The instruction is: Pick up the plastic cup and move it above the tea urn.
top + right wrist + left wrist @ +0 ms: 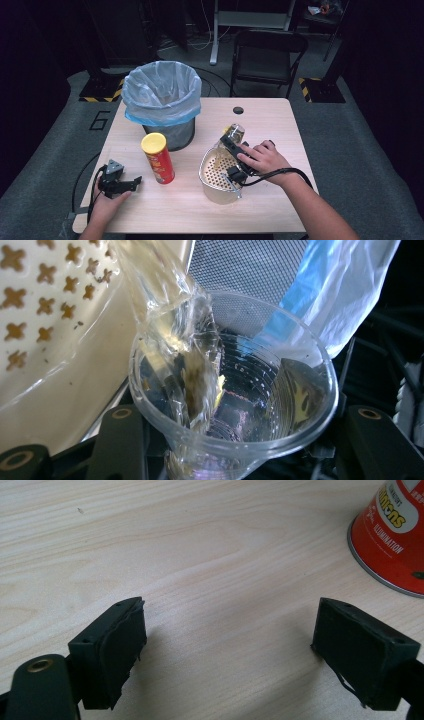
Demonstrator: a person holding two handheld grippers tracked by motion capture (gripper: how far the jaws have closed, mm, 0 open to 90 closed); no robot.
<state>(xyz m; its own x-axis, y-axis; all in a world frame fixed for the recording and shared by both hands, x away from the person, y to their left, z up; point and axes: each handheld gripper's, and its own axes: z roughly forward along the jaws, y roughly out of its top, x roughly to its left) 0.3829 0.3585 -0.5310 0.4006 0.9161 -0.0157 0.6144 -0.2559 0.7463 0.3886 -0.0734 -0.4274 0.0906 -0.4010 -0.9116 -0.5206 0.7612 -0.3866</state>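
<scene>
Right hand-held gripper (235, 440) clamped on clear plastic cup (235, 390), mouth facing lined wastebasket (161, 95), left hand-held gripper (230, 655) wide, can (395, 530) reads "ILLUMINATION".

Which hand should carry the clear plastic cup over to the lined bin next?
Right. The right hand-held gripper is already shut on the clear plastic cup, close beside the lined bin. The left hand-held gripper rests open on the table, beyond the red can.

Bright tabletop, dark surroundings, soft close-ups
</scene>
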